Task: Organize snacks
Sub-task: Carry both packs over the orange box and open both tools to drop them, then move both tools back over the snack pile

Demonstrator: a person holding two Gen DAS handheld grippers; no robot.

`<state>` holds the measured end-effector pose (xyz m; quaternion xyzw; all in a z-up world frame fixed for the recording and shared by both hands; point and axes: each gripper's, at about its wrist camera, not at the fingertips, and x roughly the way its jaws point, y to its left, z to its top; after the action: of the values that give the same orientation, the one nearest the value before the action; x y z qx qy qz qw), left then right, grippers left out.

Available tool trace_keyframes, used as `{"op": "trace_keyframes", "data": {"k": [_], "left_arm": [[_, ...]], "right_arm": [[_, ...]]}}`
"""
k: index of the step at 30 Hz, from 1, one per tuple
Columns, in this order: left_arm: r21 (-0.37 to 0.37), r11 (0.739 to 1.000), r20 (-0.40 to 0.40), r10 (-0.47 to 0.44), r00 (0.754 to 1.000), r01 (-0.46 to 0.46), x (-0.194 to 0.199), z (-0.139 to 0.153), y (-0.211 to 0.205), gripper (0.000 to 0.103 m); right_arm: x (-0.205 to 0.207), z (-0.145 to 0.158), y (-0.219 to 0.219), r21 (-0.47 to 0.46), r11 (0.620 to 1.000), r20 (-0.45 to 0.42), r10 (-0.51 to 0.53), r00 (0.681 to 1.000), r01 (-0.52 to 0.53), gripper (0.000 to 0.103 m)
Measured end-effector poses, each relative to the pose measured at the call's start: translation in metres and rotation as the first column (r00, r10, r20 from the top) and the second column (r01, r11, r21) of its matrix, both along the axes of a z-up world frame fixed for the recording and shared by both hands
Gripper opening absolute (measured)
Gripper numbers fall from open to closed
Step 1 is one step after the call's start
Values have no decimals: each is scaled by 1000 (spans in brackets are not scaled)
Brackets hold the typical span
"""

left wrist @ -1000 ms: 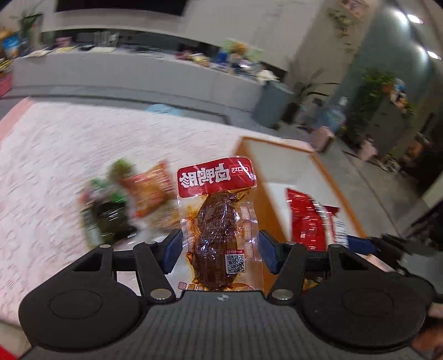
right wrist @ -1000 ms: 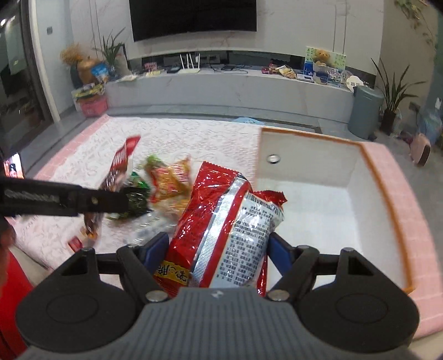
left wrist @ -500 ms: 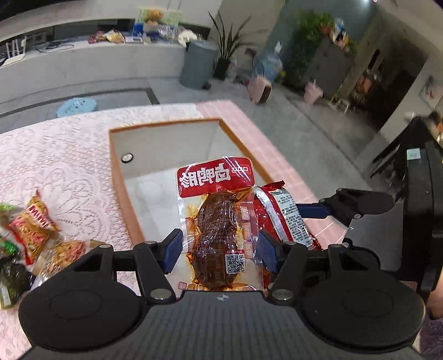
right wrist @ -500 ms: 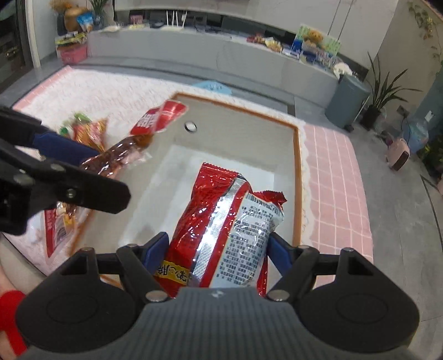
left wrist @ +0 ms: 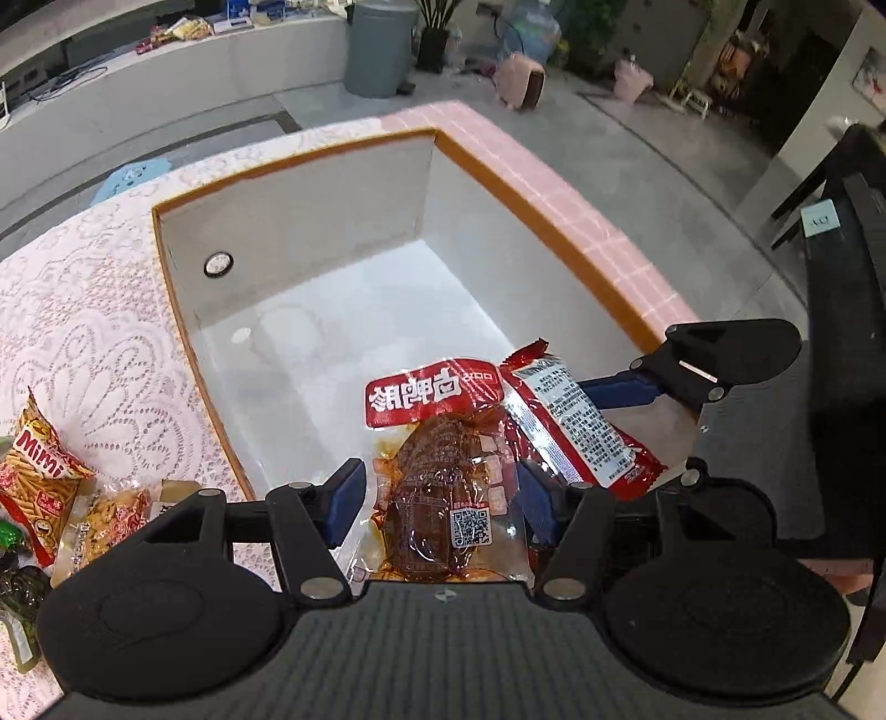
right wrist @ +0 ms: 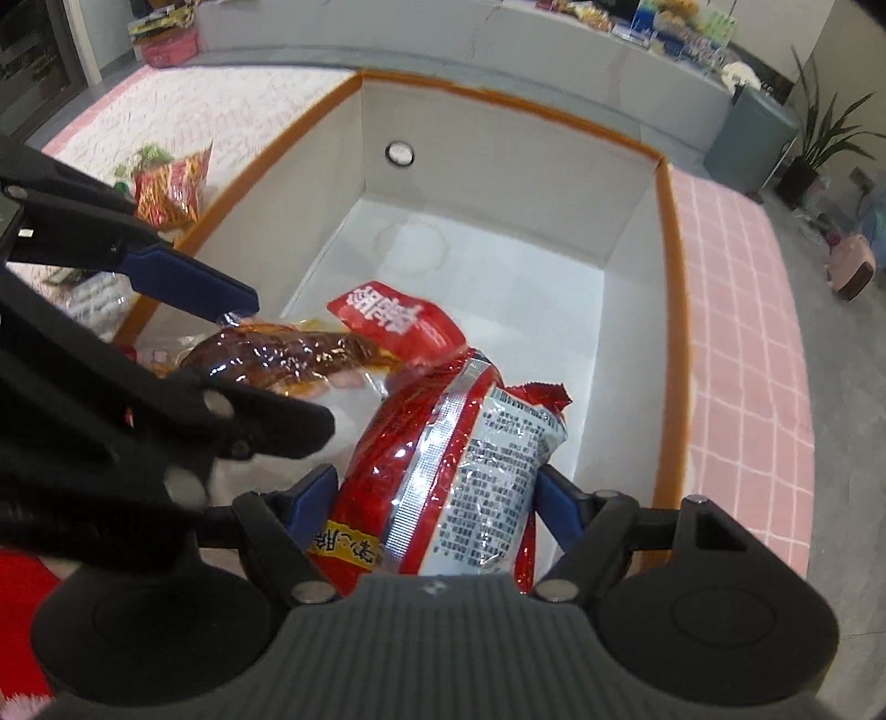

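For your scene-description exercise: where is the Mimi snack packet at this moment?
In the left wrist view, the Mimi snack packet lies at the far left on the lace tablecloth, outside the white box, beside other loose snacks.

A home living room: a long grey low cabinet (left wrist: 183, 83) runs along the wall with clutter on top, a grey bin (left wrist: 379, 47) and potted plants (right wrist: 819, 138) stand beside it, and the floor is grey. A table under a pink lace cloth (left wrist: 83, 310) holds a white box (left wrist: 310, 232) and snack packs (left wrist: 39, 471)
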<state>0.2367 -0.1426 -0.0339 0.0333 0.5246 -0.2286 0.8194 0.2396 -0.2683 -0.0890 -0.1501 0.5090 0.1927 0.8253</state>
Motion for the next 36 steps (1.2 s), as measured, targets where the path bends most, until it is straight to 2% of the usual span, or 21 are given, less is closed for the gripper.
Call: {"op": "trace_keyframes", "data": {"k": [5,14,16,20,22,29,32,36], "left_arm": [[15,1000,-49,9,999,-8,6,-8,-1,67],[20,1000,-39,19,999,-18,2,-6,2,70],[11,1000,-33,29,999,-29,0,-2,5,77],[-13,999,-19,38,999,-38,-5,9,13,77],[-17,999,-8,39,999,-39,-8,15,16,77],[-29,998,-8,62,998,-62,-18,33,32,77],[-45,997,10,68,998,-68,-27,42,42,77],[-30,997,40,72,997,-71,-41,53,59,77]], "right_arm": [[4,-8,8,-58,998,-20,31,999,-32,75],[4,-8,11,-71,997,-28,35,999,-37,73],[3,-5,12,-74,997,-25,33,999,-35,78],[2,-1,13,-77,997,-22,21,1000,-22,82],[0,2,14,-81,997,-23,13,1000,-15,88],[-12,21,26,-136,991,-11,-1,1000,-1,92],[-20,34,30,-118,993,6,-4,1000,4,92],[-35,52,38,-47,999,22,-17,1000,18,92]]}}
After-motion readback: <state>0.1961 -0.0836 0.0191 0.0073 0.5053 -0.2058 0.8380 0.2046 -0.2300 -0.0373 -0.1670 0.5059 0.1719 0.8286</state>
